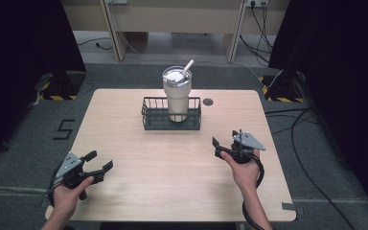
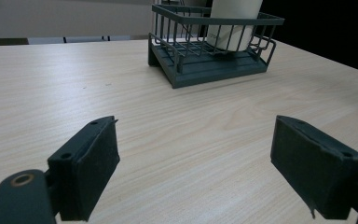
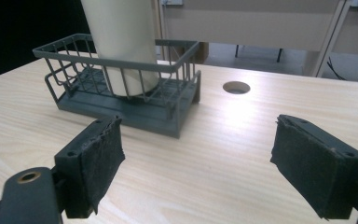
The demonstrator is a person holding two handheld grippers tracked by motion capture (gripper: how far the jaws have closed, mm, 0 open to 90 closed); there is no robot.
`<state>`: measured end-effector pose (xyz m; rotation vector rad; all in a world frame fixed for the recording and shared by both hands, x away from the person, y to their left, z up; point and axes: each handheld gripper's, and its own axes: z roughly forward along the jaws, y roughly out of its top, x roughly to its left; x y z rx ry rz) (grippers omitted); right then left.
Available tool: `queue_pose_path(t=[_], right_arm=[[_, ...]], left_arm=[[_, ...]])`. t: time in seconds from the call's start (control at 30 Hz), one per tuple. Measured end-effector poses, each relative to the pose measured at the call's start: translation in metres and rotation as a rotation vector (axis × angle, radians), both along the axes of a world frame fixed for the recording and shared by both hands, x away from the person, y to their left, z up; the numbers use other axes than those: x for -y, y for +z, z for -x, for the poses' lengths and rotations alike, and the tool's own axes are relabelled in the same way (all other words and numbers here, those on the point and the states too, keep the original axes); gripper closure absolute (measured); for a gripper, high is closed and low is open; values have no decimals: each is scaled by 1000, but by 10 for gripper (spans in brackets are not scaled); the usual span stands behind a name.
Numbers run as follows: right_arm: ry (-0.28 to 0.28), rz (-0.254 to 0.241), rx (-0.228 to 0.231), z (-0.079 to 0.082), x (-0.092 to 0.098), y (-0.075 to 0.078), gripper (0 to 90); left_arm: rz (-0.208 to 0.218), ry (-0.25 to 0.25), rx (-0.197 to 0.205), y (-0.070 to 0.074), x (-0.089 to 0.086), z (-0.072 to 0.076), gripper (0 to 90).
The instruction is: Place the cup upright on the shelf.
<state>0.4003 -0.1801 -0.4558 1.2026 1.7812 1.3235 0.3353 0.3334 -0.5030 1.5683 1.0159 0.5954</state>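
A cream tumbler (image 1: 178, 93) with a lid and a straw stands upright inside a dark wire basket (image 1: 149, 115) at the far middle of the table. The left gripper view shows the basket (image 2: 200, 70) ahead, with the tumbler's base (image 2: 233, 25) in it. From the right gripper view the basket (image 3: 168, 116) and tumbler (image 3: 121, 42) lie ahead to the left. My left gripper (image 1: 99, 162) is open near the front left edge, well short of the basket. Over at the front right, my right gripper (image 1: 224, 140) is open too, with nothing between its jaws.
The wooden table (image 1: 172, 182) has a round cable hole (image 1: 208, 101) just right of the basket. Cables (image 1: 297, 124) run over the floor to the right. A bench (image 1: 172, 19) stands beyond the table's far edge.
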Motion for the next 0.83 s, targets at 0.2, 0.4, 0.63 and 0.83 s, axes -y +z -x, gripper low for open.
queue_pose_path(t=[0.2,0.4,0.63,0.83], right_arm=[[-20,1,-5,11,10,-6,169],[-38,6,-15,23,18,-16,170],[-59,8,-15,34,27,-26,173],[-55,22,-14,35,26,-27,173]], left_arm=[[-1,2,-1,0,0,0,144],[-2,5,-1,0,0,0,144],[-3,5,-3,-1,1,0,144],[-5,4,-1,0,2,-1,144]])
